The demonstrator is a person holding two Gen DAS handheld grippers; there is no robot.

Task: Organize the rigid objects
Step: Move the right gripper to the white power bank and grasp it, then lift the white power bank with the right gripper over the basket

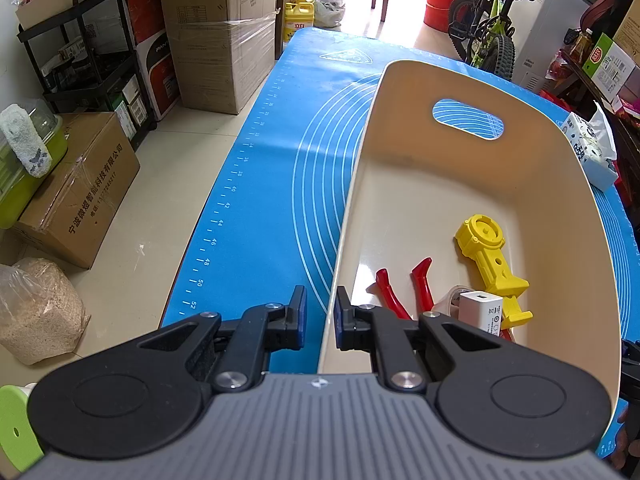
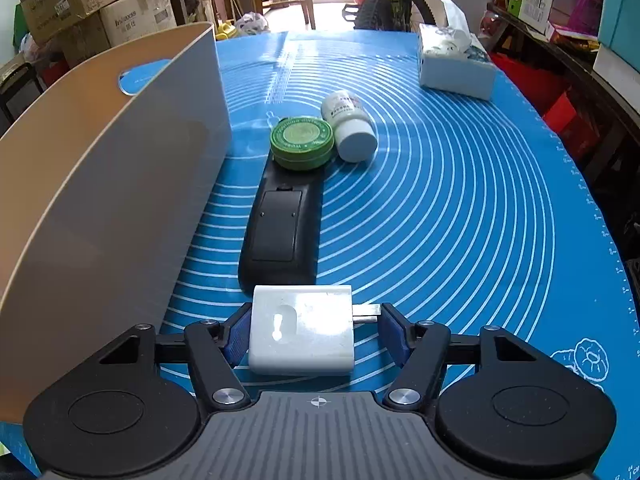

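Observation:
A cream plastic bin (image 1: pixel 472 184) stands on the blue mat (image 1: pixel 272 184). My left gripper (image 1: pixel 321 316) is shut on the bin's near left wall. Inside lie a yellow toy tool (image 1: pixel 490 258), red-handled pliers (image 1: pixel 404 288) and a small white charger (image 1: pixel 482 312). In the right wrist view the bin's outer wall (image 2: pixel 112 184) is at the left. My right gripper (image 2: pixel 314 334) has its jaws around a white power adapter (image 2: pixel 302 330); the left pad touches it, the right pad stands at its metal plug. Beyond lie a black remote (image 2: pixel 280 224), a green round tin (image 2: pixel 302 142) and a white bottle (image 2: pixel 348 126) on its side.
A tissue box (image 2: pixel 456 60) stands at the mat's far right. Cardboard boxes (image 1: pixel 216 32), a black shelf cart (image 1: pixel 88 52) and a sack (image 1: pixel 36 308) stand on the floor left of the table. A bicycle (image 1: pixel 488 20) is beyond the far end.

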